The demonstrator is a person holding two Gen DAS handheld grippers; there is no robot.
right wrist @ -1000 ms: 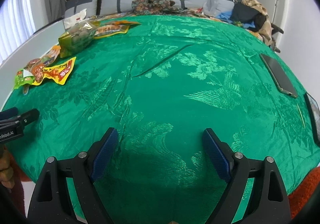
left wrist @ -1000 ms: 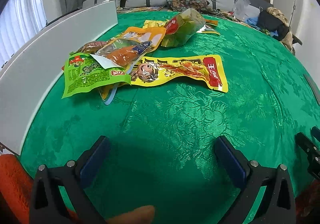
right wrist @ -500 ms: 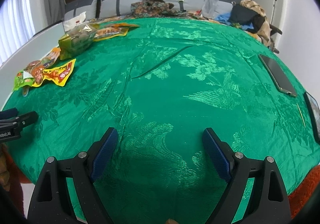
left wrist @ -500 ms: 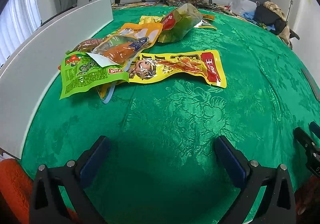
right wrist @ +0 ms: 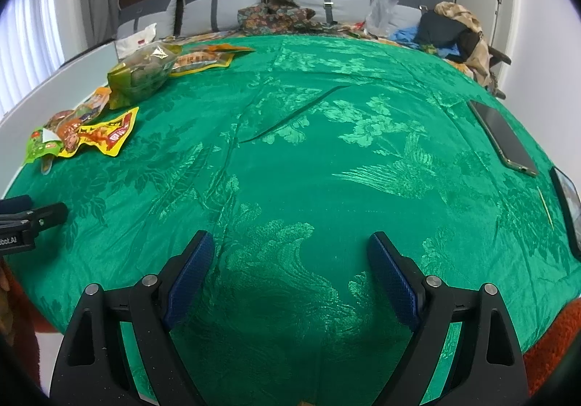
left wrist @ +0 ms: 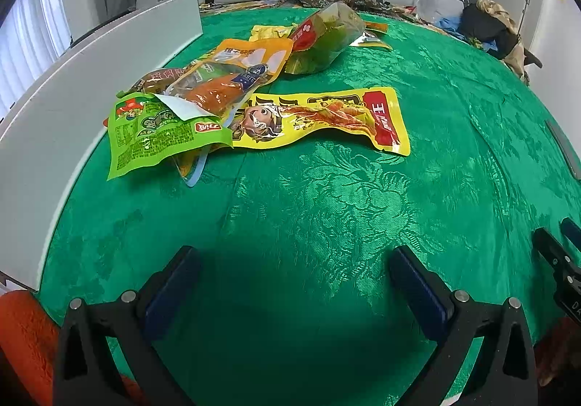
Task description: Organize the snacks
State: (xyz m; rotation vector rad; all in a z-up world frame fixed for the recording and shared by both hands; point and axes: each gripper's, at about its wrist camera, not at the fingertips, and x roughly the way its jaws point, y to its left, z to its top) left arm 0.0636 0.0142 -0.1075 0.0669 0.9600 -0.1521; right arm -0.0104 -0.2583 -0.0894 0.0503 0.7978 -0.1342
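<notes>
Mostly glossy crinkled snack packets (left wrist: pixel 254 104), brocade green cloth (left wrist: pixel 363 206)

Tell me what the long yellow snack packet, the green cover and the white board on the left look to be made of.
Yellow snack packet: thin printed plastic film, glossy; it glints and ripples. Green cover: woven fabric, satin-like, with a raised floral pattern catching light and a crease. White board: rigid, matte, flat-edged panel; whether painted wood or plastic is unclear.
</notes>
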